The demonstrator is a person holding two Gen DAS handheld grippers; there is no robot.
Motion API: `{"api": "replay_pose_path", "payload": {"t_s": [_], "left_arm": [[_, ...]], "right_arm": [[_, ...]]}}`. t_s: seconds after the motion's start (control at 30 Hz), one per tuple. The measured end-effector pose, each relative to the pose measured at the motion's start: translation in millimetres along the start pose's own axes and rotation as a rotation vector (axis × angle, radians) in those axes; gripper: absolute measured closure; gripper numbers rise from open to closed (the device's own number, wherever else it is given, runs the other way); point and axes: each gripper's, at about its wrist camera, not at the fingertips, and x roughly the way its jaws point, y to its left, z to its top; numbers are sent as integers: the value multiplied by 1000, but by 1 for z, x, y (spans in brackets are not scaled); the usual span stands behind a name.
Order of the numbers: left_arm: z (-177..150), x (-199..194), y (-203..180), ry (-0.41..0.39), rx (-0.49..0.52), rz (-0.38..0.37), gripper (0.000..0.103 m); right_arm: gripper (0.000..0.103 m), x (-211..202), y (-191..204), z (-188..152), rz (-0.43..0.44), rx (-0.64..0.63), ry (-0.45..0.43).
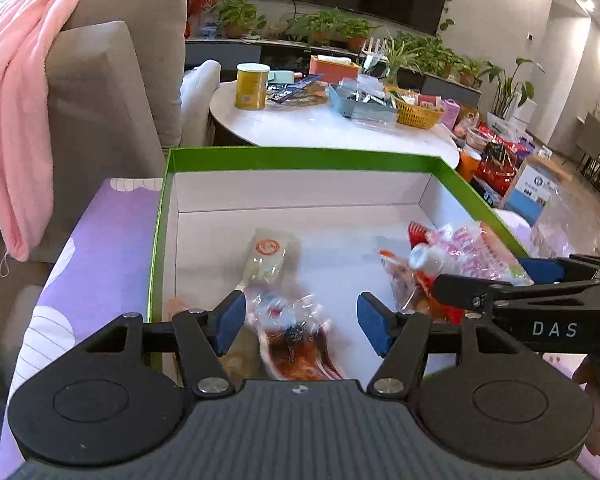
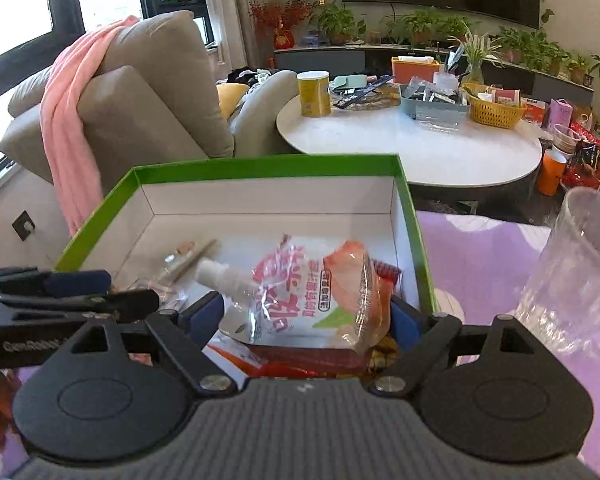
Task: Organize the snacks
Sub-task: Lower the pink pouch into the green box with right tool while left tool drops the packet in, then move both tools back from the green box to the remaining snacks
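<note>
The fingers (image 2: 206, 312) of the right gripper (image 2: 306, 316) clamp the pink jelly pouch (image 2: 312, 292) over the green box (image 2: 268, 166), spout pointing far-left. The left gripper (image 1: 302, 322) stands open above a blurred snack packet (image 1: 296, 336), just left of it.

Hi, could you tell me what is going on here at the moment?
A person with a claw in each hand is sorting snacks into a green-rimmed box. The right claw sits around a pink spouted jelly pouch over the box. The left claw hangs open above a clear-wrapped snack inside it.
</note>
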Motion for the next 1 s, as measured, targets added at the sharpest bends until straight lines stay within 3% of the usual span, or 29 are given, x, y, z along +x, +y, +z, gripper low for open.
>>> {"api": "replay_pose_path", "payload": {"t_s": [0.3, 0.43, 0.63, 1.0], "left_arm": [[-15, -27, -8, -15, 2, 11, 44], [-22, -49, -6, -61, 0, 17, 43], [-33, -76, -8, -89, 24, 29, 42], [-66, -92, -5, -12, -24, -24, 42]], "right_arm": [[18, -24, 5, -14, 16, -12, -10], [18, -43, 9, -21, -24, -39, -70], [18, -60, 6, -24, -26, -38, -79], [18, -93, 9, -56, -6, -52, -61]]}}
